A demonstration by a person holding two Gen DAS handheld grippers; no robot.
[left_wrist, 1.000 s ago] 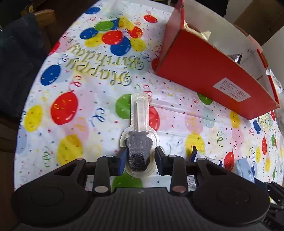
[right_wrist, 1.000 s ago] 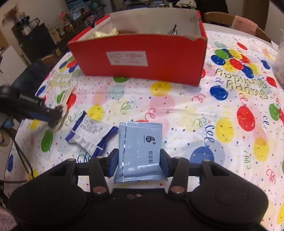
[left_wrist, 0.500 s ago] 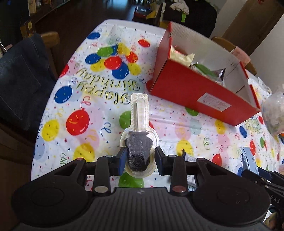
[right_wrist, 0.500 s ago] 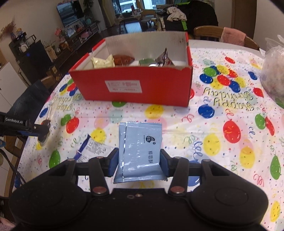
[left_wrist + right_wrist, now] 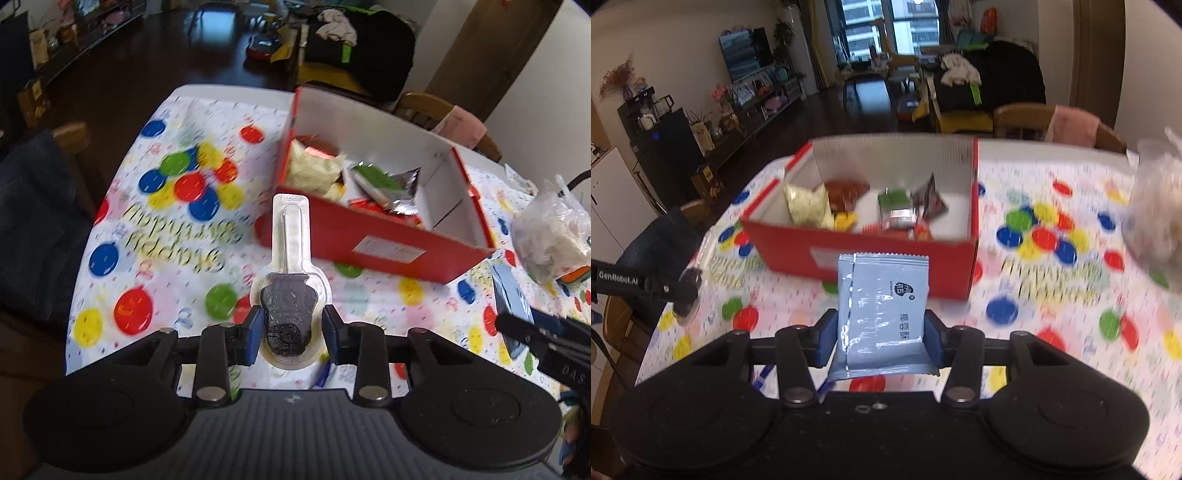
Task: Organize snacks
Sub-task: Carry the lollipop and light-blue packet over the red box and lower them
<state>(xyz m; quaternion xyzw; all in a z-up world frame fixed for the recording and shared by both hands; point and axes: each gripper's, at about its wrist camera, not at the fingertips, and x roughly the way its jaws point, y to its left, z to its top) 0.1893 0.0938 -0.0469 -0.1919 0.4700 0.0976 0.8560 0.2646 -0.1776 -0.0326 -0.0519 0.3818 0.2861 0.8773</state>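
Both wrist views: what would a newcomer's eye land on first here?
The red box, open-topped and holding a few snack packets, stands mid-table on a balloon-print birthday tablecloth. In front of it each tool carries a snack: the left tool grips a dark lollipop in a clear blister, and the right tool grips a pale blue sachet.

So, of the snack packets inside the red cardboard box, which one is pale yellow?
The crumpled pale yellow packet at the left end of the red cardboard box; the other packets there are brown, green and silver.
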